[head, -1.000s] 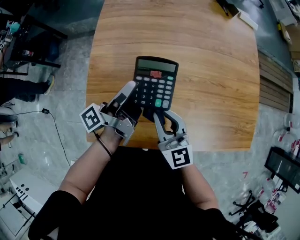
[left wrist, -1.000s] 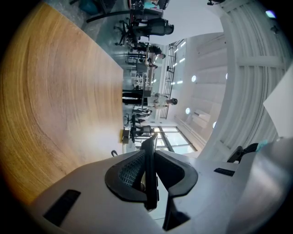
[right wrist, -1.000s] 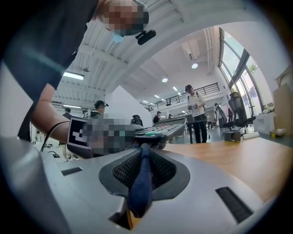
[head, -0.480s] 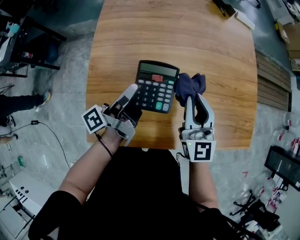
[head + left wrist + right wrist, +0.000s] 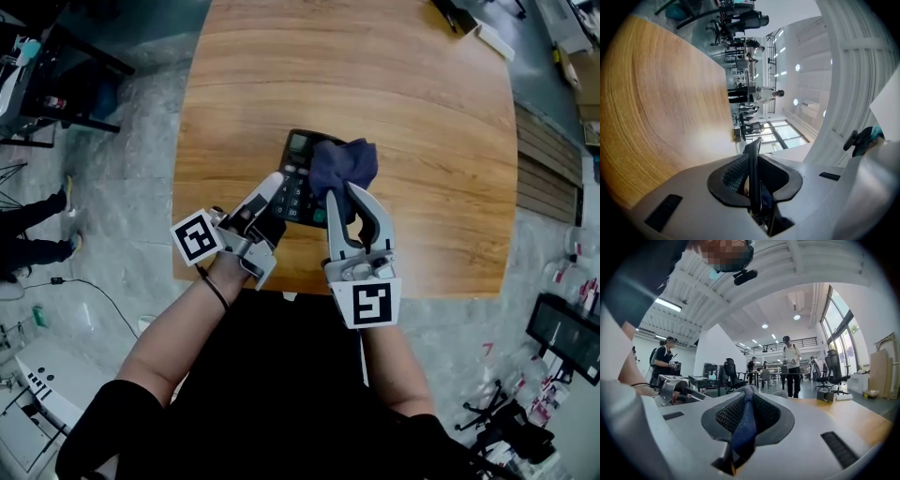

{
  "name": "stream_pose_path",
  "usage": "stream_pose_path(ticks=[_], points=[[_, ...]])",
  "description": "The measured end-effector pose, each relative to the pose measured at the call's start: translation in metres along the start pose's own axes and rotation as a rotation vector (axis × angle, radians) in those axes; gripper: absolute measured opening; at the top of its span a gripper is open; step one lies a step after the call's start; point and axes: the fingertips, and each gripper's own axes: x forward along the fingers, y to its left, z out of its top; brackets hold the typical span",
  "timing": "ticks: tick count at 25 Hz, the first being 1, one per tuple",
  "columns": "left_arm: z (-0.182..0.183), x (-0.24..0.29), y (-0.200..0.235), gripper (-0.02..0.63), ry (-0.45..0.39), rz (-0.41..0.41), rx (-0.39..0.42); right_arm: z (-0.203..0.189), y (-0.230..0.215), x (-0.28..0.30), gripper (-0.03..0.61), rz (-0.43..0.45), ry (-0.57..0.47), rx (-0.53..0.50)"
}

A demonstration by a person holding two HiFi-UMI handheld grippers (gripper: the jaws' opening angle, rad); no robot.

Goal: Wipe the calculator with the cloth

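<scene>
**Calculator held in the left claw, cloth held in the right claw**

The left claw (image 5: 265, 202) is closed on the near edge of the calculator (image 5: 294, 183). The thin black body is seen edge-on between the ribbed pads, which are parted only by its thickness. The calculator is thus placed directly ahead of the left claw, over the near part of the wooden table (image 5: 431, 141); whether it rests on the table cannot be told. The right claw (image 5: 350, 204) is closed on a fold of the dark blue cloth (image 5: 343, 164). The bunched cloth is carried just beyond that claw's tips and is seen over the right half of the calculator's face, so only the left keys and part of the display are exposed. The two claws are held side by side, close together.
</scene>
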Motion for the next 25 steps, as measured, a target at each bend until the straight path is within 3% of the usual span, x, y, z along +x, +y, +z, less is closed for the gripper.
stream_pose_path(ticks=[7,10,18,25], points=[[-0.012,0.001,0.017,0.069,0.013,0.024,-0.026,-0.004,0.066,-0.001,0.057,0.150,0.017,0.024],[-0.010,0.001,0.024,0.069,0.003,0.034,-0.044,-0.015,0.072,-0.006,0.057,0.167,0.056,0.011],[-0.003,0.008,0.048,0.071,0.008,0.069,-0.028,-0.074,0.007,-0.029,0.057,-0.002,0.193,0.007],[-0.014,0.013,0.099,0.071,0.055,0.141,0.005,-0.132,-0.034,-0.047,0.057,-0.134,0.335,0.020]])
